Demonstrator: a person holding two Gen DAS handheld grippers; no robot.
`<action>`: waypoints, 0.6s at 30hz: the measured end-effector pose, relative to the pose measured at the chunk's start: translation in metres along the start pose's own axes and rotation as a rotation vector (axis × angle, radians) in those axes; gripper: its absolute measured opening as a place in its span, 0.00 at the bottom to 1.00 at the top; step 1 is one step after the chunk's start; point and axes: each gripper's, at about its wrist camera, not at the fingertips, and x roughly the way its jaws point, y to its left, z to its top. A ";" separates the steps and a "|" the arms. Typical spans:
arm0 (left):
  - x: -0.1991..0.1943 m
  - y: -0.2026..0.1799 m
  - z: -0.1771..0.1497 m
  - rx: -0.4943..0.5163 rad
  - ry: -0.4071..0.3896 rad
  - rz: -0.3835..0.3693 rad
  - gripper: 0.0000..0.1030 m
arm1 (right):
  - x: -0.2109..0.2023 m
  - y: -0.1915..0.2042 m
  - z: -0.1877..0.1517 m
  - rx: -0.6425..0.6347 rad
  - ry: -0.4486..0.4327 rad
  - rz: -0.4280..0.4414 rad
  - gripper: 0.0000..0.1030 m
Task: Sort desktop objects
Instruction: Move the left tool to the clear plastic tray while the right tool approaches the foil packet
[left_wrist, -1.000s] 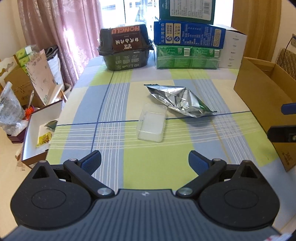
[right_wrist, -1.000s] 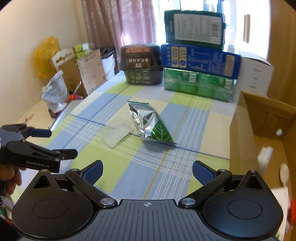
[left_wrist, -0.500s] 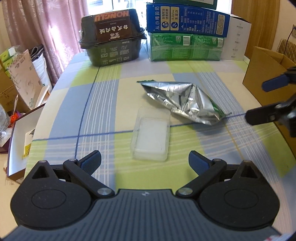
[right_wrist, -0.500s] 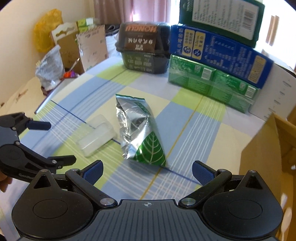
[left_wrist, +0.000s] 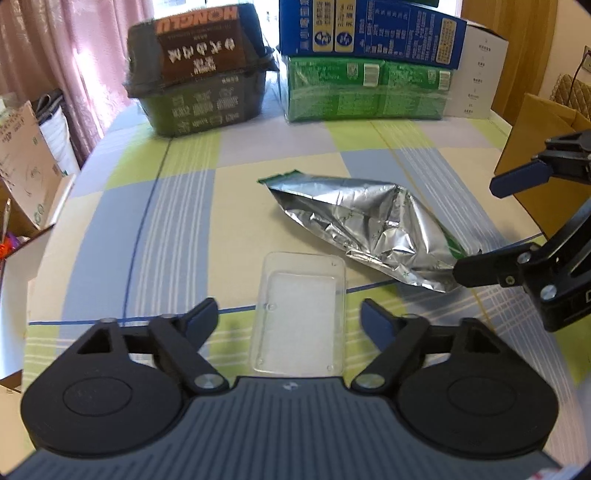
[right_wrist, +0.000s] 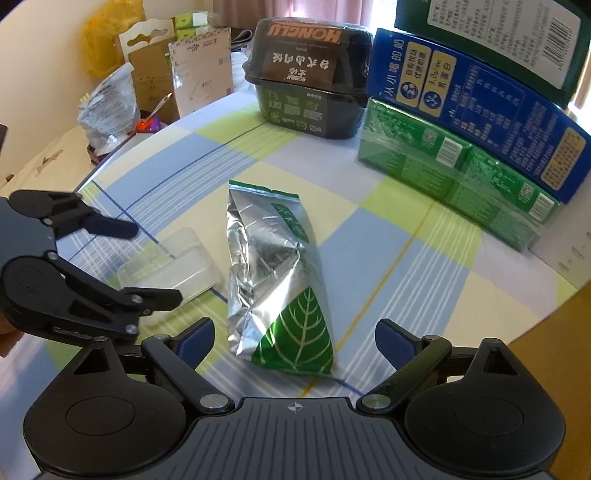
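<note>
Green leaf print on the foil pouch (right_wrist: 284, 280) shows only rightward.

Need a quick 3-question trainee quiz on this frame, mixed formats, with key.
1. True or false: the left gripper is shut on the clear plastic tray.
2. Which item lies between the open fingers of the right gripper? A) silver foil pouch B) green carton C) black noodle box
3. Fill in: the blue carton is stacked on top of the ____ carton.

Key: 1 false; 2 A; 3 green.
</note>
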 end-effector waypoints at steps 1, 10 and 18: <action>0.003 0.001 0.000 0.000 0.006 -0.005 0.70 | 0.002 0.000 0.001 -0.007 0.001 0.001 0.89; 0.016 0.004 0.001 0.028 0.024 -0.017 0.65 | 0.021 0.002 0.007 -0.020 0.013 0.029 0.88; 0.012 0.022 -0.002 0.001 0.023 0.028 0.50 | 0.032 0.006 0.015 -0.026 0.014 0.045 0.87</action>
